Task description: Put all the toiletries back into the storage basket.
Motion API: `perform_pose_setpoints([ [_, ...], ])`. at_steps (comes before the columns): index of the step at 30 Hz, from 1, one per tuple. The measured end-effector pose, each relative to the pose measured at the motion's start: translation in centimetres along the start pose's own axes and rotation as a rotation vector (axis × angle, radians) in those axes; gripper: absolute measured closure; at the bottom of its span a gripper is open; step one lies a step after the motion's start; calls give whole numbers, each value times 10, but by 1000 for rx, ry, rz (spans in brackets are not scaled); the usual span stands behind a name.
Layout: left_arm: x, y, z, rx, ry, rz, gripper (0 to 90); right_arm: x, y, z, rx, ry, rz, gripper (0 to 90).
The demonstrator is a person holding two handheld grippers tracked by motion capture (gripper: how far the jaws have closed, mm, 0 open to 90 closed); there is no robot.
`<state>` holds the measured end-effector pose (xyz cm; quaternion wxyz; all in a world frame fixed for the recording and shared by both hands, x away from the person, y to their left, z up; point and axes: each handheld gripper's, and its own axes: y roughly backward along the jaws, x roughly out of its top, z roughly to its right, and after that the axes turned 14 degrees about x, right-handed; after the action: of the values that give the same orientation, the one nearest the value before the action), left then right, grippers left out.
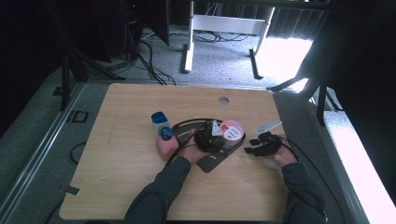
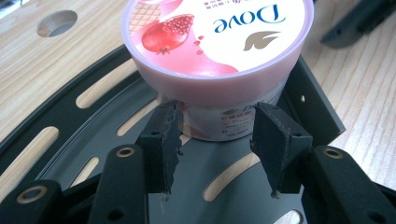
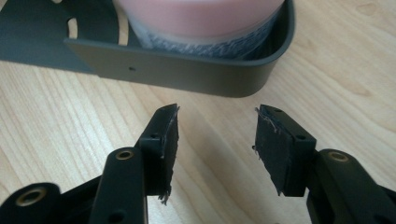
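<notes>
A pink Dove tub [image 1: 232,130] with a pomegranate lid stands on a dark grey slotted tray [image 1: 215,163] at the middle of the wooden table. In the left gripper view the tub [image 2: 215,42] rises right ahead. My left gripper [image 2: 217,121] is shut on its lower body, one pad on each side. From above, the left gripper [image 1: 217,137] meets the tub from the near left. My right gripper [image 1: 251,146] hovers just right of the tray. Its view has the right gripper [image 3: 217,114] open over bare wood, facing the tray's rounded end wall [image 3: 187,74] with the tub [image 3: 201,18] behind it.
A pink bottle with a blue cap [image 1: 166,142] and a blue-and-white bottle [image 1: 159,121] stand just left of the tray. A round cable hole [image 1: 223,100] lies toward the table's far edge. Both gripper cables trail back over the near side of the table.
</notes>
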<state>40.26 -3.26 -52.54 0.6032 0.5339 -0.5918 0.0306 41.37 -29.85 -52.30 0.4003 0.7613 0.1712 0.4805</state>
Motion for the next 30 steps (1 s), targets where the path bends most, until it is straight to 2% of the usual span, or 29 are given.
perform_pose_setpoints([
  [4,-2,6,-2,-43,35,4,510,-8,-1,-6,3,-5,43,457],
  [6,-3,9,-3,-57,38,6,510,-12,0,-10,1,-1,64,452],
  [10,-4,18,-5,-74,52,12,509,-18,1,-20,-11,6,92,447],
  [16,-5,25,-4,-68,51,-11,532,-26,-3,-35,-48,2,111,423],
  [18,-5,28,-5,-81,69,-9,552,-29,-4,-39,-59,2,119,418],
  [24,-6,40,-3,-86,45,-3,564,-44,-6,-48,-98,-13,137,397],
  [30,-8,52,-1,-98,45,1,562,-51,-6,-53,-121,-28,163,387],
])
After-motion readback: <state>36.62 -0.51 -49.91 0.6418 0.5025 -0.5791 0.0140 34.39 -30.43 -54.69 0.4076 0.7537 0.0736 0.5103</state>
